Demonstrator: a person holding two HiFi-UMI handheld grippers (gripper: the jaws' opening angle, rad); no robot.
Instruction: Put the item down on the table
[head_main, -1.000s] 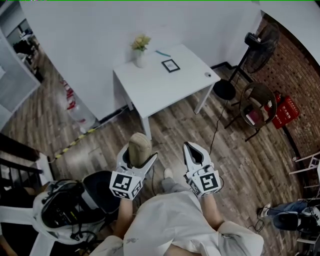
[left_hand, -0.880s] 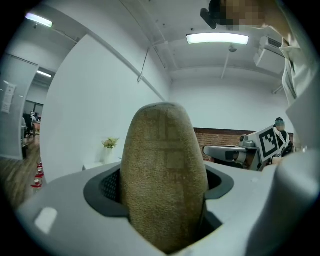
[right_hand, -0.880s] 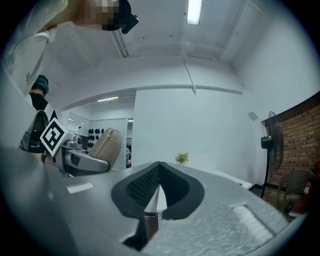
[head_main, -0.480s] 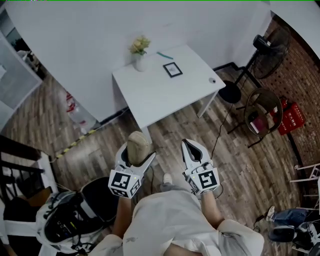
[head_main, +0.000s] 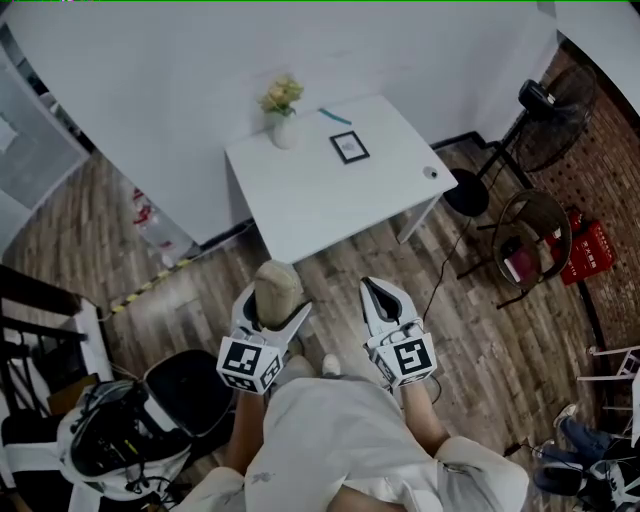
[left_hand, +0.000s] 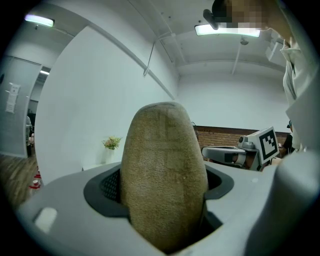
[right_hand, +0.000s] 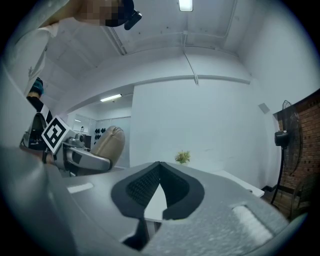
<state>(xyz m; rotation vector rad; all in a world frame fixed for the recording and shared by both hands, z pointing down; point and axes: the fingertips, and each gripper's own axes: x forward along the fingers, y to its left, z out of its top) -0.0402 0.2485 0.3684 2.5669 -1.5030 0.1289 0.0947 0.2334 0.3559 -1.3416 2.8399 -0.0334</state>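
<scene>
A tan, egg-shaped item (head_main: 277, 290) with a rough skin stands upright between the jaws of my left gripper (head_main: 270, 305), which is shut on it. It fills the left gripper view, where the item (left_hand: 164, 172) hides most of what lies ahead. My right gripper (head_main: 381, 292) is held level beside it, shut with nothing between its tips (right_hand: 159, 165). Both are in the air over the wooden floor, short of the white table (head_main: 310, 190). From the right gripper view the item (right_hand: 110, 142) shows at the left.
On the table stand a small vase of flowers (head_main: 282, 110) at the back, a framed picture (head_main: 349, 147), a pen (head_main: 333, 116) and a small round object (head_main: 431, 172). A fan (head_main: 545, 115) and a chair (head_main: 525, 240) are at the right, a black chair (head_main: 185, 395) lower left.
The view has drifted: the table now sits a little nearer and more central. Both grippers hold the same pose, the left still shut on the item.
</scene>
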